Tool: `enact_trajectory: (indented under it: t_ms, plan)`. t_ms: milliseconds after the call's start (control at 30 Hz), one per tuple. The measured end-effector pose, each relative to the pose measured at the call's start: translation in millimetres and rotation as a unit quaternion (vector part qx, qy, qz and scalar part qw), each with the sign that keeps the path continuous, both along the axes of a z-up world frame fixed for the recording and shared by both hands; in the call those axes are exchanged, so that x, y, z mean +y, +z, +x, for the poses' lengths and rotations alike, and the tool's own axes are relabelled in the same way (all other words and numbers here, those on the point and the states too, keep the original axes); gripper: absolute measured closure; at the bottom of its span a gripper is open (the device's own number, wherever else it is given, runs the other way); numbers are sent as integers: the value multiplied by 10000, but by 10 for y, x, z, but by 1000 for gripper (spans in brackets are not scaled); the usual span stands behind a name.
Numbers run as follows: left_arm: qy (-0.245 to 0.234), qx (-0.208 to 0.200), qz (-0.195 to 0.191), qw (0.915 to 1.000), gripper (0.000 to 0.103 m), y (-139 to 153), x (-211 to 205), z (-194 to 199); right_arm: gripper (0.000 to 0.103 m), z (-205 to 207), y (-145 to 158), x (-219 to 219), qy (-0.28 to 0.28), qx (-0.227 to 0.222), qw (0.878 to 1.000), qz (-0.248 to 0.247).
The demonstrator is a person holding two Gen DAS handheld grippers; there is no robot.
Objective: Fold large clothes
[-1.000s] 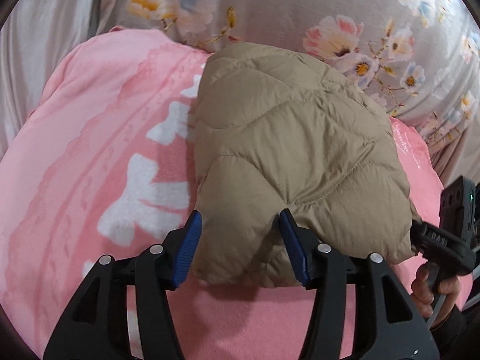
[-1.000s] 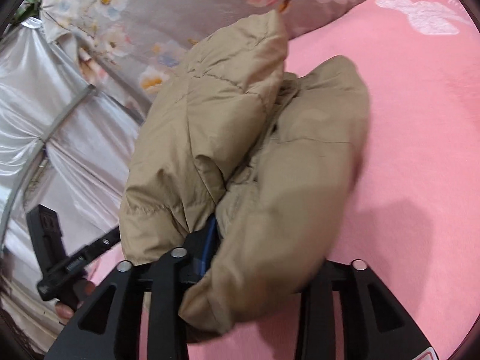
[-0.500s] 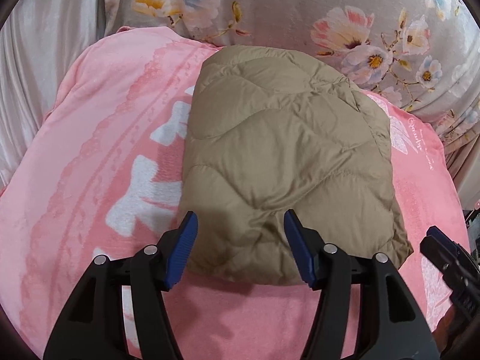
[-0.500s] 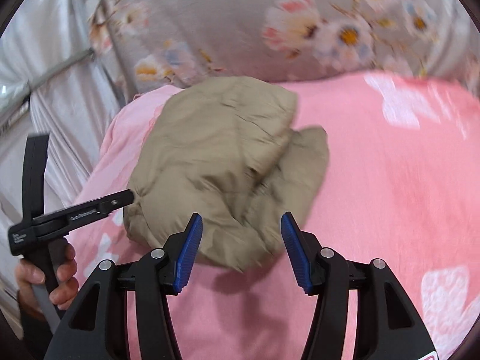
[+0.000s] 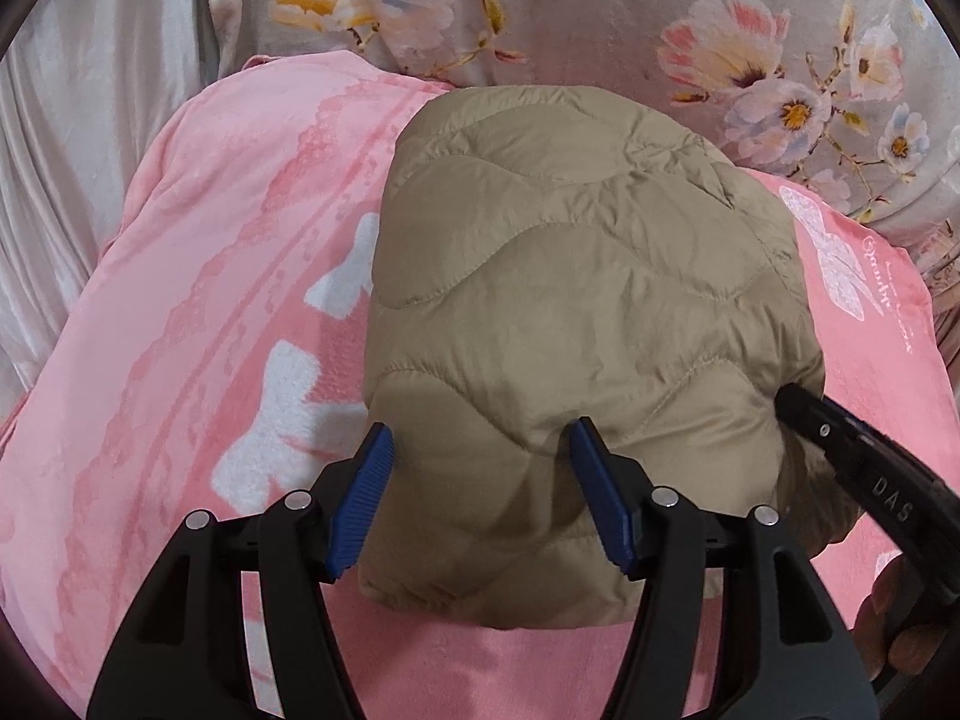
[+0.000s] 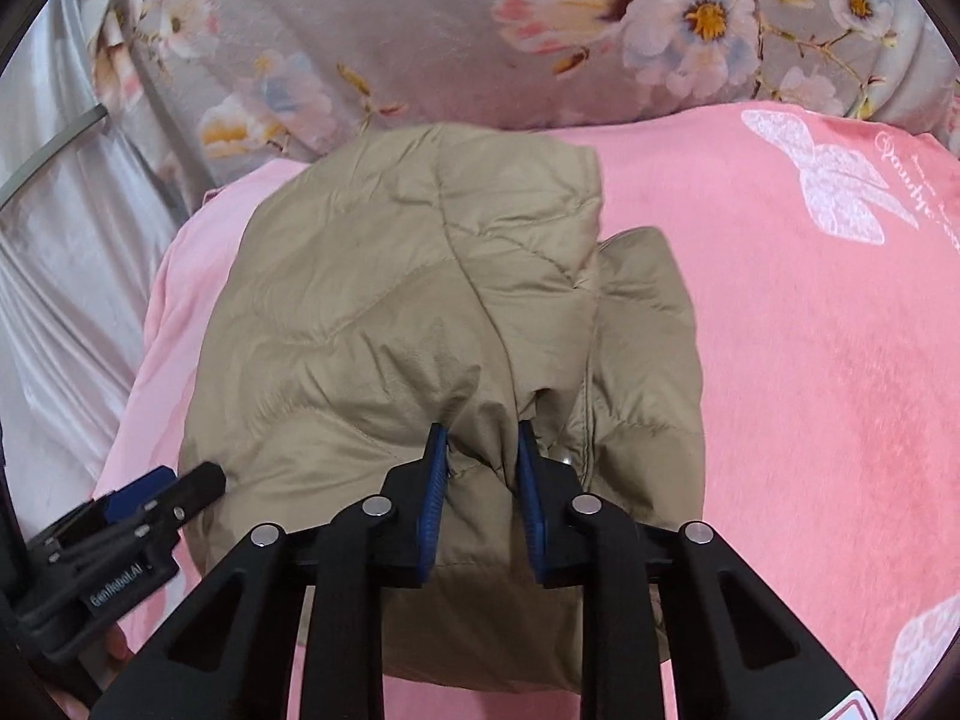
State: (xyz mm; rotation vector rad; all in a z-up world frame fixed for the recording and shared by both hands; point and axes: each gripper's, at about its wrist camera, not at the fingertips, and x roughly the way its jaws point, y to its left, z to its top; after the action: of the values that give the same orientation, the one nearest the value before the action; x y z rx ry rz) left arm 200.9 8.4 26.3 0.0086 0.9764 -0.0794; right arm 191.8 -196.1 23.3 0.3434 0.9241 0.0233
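left gripper (image 5: 480, 492) hovering half open over the jacket's (image 5: 576, 324) near edge, gripping nothing | jacket lying folded mid-frame on the pink blanket (image 5: 180, 360), long axis running away up-frame | right gripper (image 6: 480, 474) closing, pinching a jacket fold, nearer.

Jacket (image 5: 576, 312) on blanket (image 5: 180, 312); floral bedding (image 5: 570, 12) behind.

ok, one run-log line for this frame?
stage: folding tan quilted jacket on pink blanket | left gripper: open, straddling near hem | right gripper: closing, fabric pinched between pads
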Motion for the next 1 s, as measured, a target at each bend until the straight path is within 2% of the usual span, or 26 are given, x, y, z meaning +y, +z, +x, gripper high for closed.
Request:
enact_trajectory:
  t_ms: [67,333,433,567,667,833,1000]
  plan:
    - [-1,-42,87,10000,43,-6,-48,59,90,71,5,-21,-68,34,9999,-141]
    - [37,-166,470,9988,27,-133,-220,307,90,258,-330,-38,-70,336,9988,-348]
    - [46,-225,633,9977,18,-245,-268,392,89,296,-415,-45,-97,349,9987,-371]
    - [78,-287,645,9975,5,-378,-279,503,89,351,-525,-78,-153,315,9988,-353]
    - [107,-352,504,9981,5,-468,-261,594,89,371,-578,-83,-186,249,9990,-320]
    - [-53,-785,742,9941,5,-529,-333,713,88,367,-611,-50,-264,222,9990,-279]
    - [-394,-851,499,9943,5,-592,-227,954,87,376,-648,13,-311,91,9990,-310]
